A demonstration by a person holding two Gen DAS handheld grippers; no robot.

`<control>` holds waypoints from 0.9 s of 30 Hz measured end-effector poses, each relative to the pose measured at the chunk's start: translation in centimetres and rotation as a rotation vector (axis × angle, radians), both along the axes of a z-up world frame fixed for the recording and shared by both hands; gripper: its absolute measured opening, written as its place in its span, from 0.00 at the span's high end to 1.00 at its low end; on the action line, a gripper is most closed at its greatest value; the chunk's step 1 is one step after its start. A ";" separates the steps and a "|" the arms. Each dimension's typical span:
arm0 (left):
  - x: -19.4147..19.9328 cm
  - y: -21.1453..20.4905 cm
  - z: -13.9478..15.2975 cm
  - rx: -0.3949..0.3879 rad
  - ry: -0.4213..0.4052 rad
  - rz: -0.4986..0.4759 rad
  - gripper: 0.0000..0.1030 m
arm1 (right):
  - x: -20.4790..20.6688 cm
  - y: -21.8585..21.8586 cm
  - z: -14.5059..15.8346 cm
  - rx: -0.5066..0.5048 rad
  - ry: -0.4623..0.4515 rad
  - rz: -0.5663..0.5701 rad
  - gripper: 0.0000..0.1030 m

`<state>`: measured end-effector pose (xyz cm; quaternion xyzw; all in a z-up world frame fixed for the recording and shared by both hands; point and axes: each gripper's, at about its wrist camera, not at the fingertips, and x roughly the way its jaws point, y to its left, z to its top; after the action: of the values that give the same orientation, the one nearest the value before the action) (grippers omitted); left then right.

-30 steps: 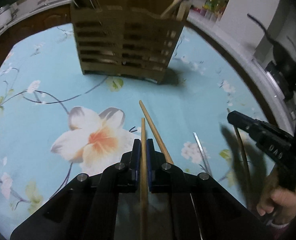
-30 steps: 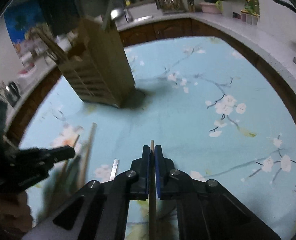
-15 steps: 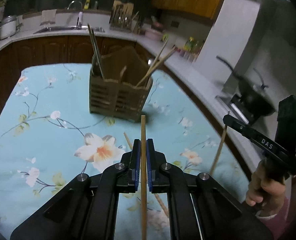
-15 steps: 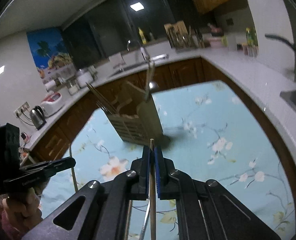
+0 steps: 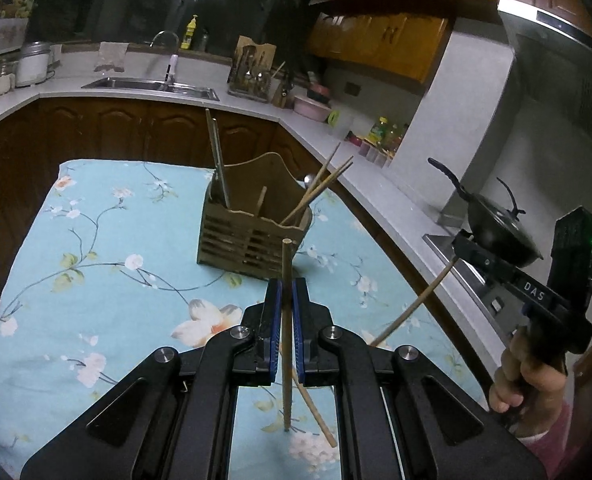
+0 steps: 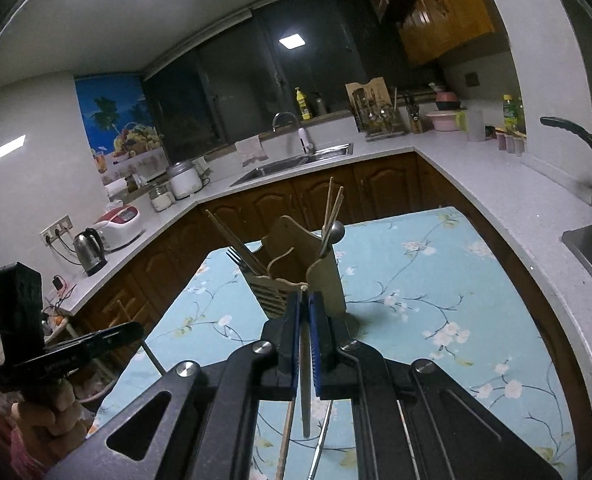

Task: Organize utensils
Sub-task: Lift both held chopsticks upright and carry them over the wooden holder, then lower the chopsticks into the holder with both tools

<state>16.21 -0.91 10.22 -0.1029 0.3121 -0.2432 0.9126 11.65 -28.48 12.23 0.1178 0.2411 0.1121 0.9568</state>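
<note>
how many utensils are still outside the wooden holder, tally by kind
wooden chopstick: 3 (one clamped in the left gripper, one in the right gripper, one lying on the cloth)
thin metal utensil: 1 (lying on the cloth)
total: 4 in view

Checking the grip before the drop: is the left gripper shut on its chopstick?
Shut: the left gripper pinches the chopstick between its blue pads.
</note>
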 end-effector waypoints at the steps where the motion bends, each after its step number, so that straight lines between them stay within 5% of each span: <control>1: -0.1 0.1 0.1 -0.001 -0.002 0.001 0.96 | 0.1 0.1 0.0 0.001 0.000 0.000 0.95; 15: 1.7 1.2 1.9 -0.040 -0.046 0.049 0.96 | 1.3 0.1 0.7 0.012 -0.026 0.006 0.95; 27: 8.0 1.3 8.0 -0.052 -0.193 0.120 0.96 | 6.1 0.5 5.5 0.024 -0.165 -0.003 0.95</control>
<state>24.22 0.35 18.25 -0.1212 0.2098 -0.2051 0.9483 17.75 -28.01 17.78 0.1201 0.1599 0.1228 0.9721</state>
